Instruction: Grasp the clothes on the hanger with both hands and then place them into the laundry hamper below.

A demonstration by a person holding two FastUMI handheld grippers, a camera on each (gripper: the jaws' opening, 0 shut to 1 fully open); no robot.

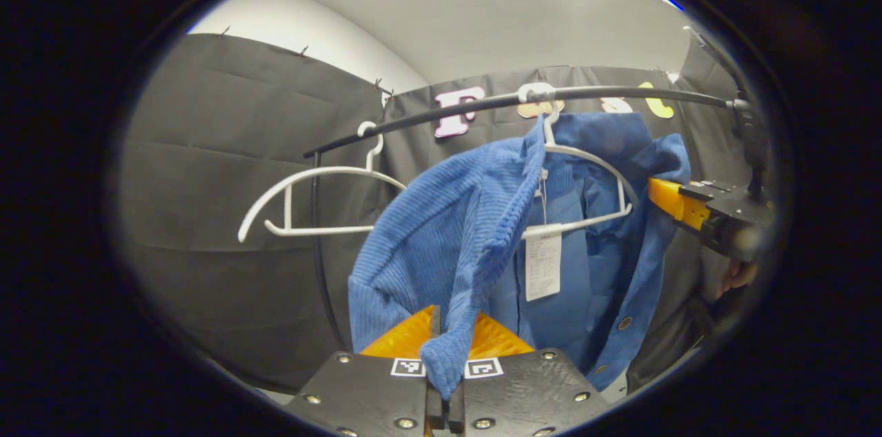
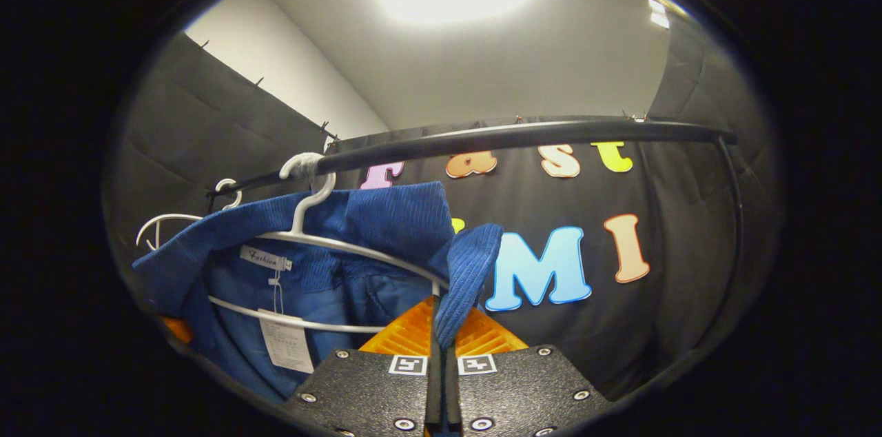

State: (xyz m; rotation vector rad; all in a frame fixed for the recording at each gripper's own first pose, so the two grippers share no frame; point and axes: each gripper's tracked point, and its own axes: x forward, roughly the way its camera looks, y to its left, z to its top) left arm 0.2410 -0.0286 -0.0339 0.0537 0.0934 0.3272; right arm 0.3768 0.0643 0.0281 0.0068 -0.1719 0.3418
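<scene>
the blue corduroy jacket [image 1: 441, 237] hangs on a white hanger [image 1: 592, 161] from the black rail [image 1: 620, 94], half pulled off it. the left tool [image 1: 444, 395] is clenched on a fold of the jacket's shoulder, cloth pinched between its orange fingers [image 1: 406, 337]. the right tool [image 2: 441, 382] is likewise clamped on the opposite shoulder edge, the fabric bunched over the hanger's end; from the left gripper view it shows at the far side of the garment.

the main risk, as i judge it, is the collar or inner shoulder catching on the hanger arm, so a downward pull drags the hanger along or swings it off the rail. uneven pulling by the two tools could also tear one thin pinch loose, the left one especially, since it holds only a narrow ridge of cloth. the paper tag [image 1: 543, 263] may snag too.

an empty hanger [image 1: 310, 206] sits beside it on the rail, close enough to be knocked. the rail's upright post [image 1: 320, 244] stands just behind the jacket. the laundry hamper's position below is hard to judge from here, so room underneath is uncertain.
</scene>
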